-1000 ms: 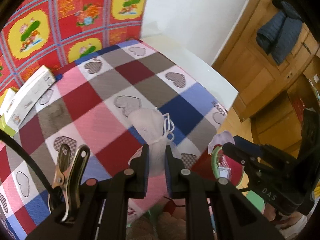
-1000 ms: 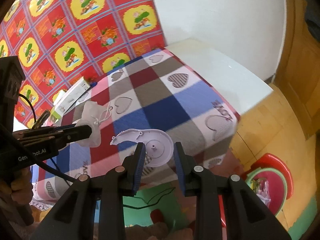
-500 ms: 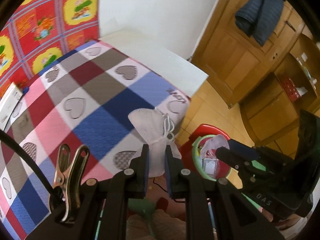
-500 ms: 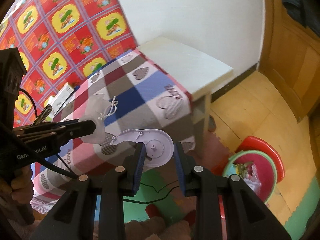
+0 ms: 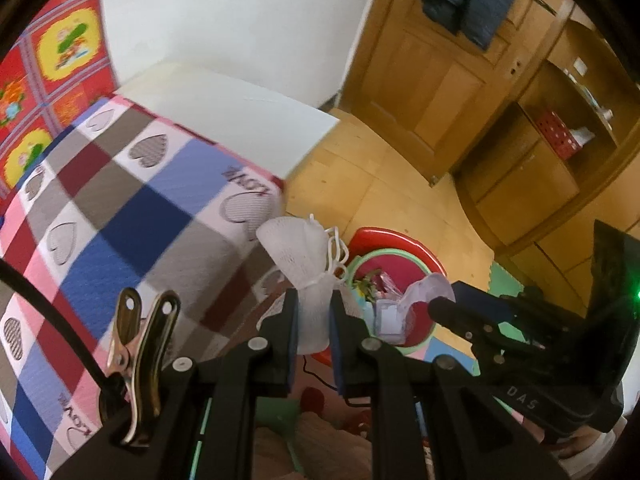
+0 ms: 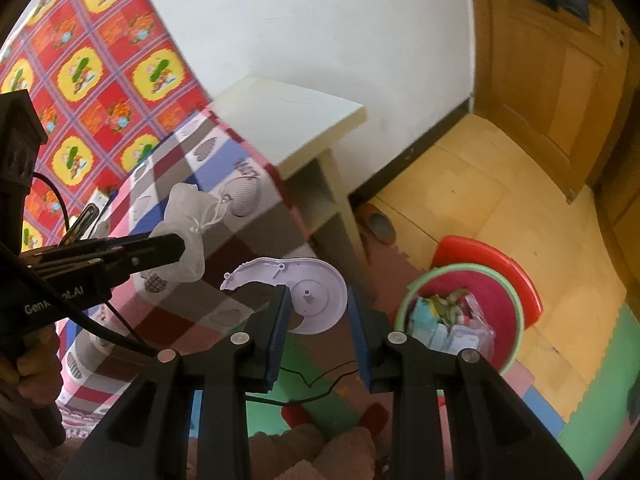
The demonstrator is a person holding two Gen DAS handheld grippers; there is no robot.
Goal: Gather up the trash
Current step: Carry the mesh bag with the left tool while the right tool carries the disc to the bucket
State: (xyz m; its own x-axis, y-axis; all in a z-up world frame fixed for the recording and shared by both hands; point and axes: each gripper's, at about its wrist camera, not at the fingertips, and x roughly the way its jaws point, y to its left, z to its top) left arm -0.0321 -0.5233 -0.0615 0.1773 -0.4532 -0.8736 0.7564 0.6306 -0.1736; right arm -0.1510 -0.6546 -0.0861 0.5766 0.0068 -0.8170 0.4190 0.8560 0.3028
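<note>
White mesh pouch (image 5: 310,276) is pinched between my left gripper's (image 5: 314,320) pads at lower centre of the left view, its tied top sticking up past the fingertips over the checked tablecloth's (image 5: 120,216) edge. My right gripper (image 6: 316,314) is clamped on a lilac plastic disc (image 6: 310,294), centre of its view. Bin (image 6: 516,312) with trash sits lower right on the floor, well apart from both.

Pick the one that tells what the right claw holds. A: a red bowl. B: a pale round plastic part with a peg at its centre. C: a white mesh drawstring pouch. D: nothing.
B: in the right wrist view the right claw is shut on the pale round plastic part, while the white mesh pouch sits in the left claw.
</note>
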